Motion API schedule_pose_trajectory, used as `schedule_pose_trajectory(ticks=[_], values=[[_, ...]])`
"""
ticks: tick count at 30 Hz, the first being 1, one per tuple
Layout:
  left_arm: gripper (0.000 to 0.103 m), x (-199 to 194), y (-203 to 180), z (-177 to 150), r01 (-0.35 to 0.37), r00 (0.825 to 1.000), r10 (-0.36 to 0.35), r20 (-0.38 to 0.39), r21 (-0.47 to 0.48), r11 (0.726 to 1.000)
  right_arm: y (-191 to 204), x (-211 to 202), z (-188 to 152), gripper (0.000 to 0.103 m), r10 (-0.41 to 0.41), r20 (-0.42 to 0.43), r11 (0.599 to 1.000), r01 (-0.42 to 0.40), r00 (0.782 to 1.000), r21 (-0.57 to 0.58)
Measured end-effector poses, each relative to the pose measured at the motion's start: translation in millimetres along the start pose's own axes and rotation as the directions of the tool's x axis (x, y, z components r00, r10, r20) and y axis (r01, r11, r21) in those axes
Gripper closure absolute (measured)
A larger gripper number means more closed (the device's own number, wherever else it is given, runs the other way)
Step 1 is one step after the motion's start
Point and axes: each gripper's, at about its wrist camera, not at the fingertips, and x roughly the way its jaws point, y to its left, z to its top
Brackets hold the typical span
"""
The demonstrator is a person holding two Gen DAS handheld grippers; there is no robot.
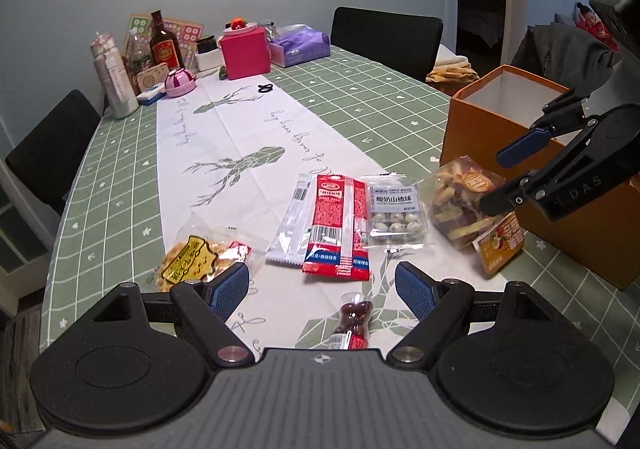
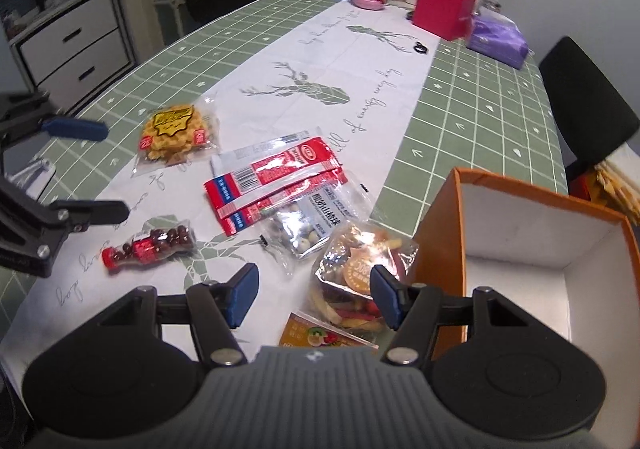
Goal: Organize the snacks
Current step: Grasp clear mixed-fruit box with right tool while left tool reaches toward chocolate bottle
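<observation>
Several snack packs lie on the white table runner. They are a waffle bag (image 1: 196, 257), a white stick pack (image 1: 290, 225), a red packet (image 1: 338, 225), a pack of white balls (image 1: 394, 215), a dried fruit bag (image 1: 468, 209) and a small bottle of dark candies (image 1: 354, 323). My left gripper (image 1: 322, 285) is open, hovering with the candy bottle just ahead between its fingers. My right gripper (image 2: 314, 291) is open above the dried fruit bag (image 2: 360, 261), its right pad over the bag. The orange box (image 2: 444, 217), open-topped with nothing inside, stands right of that bag.
At the far end of the table stand a pink box (image 1: 244, 53), a purple tissue pack (image 1: 300, 45), a brown bottle (image 1: 164, 41) and other small items. Black chairs (image 1: 384, 37) ring the table. A white drawer unit (image 2: 76, 45) stands beyond the table edge.
</observation>
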Motion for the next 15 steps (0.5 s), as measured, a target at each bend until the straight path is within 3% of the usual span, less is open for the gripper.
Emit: schedule_pose_trajectory(ticks=[9, 15], values=[[0.006, 15, 10, -30, 0.000, 1.000, 0.001, 0.017, -0.077, 0.997, 13, 10, -25, 0.035, -0.155, 0.170, 0.984, 0.138, 0.973, 0.110], [0.006, 18, 12, -51, 0.003, 1.000, 0.000, 0.028, -0.134, 0.991, 26, 19, -38, 0.031, -0.261, 0.286, 0.964, 0.236, 0.922, 0.119]])
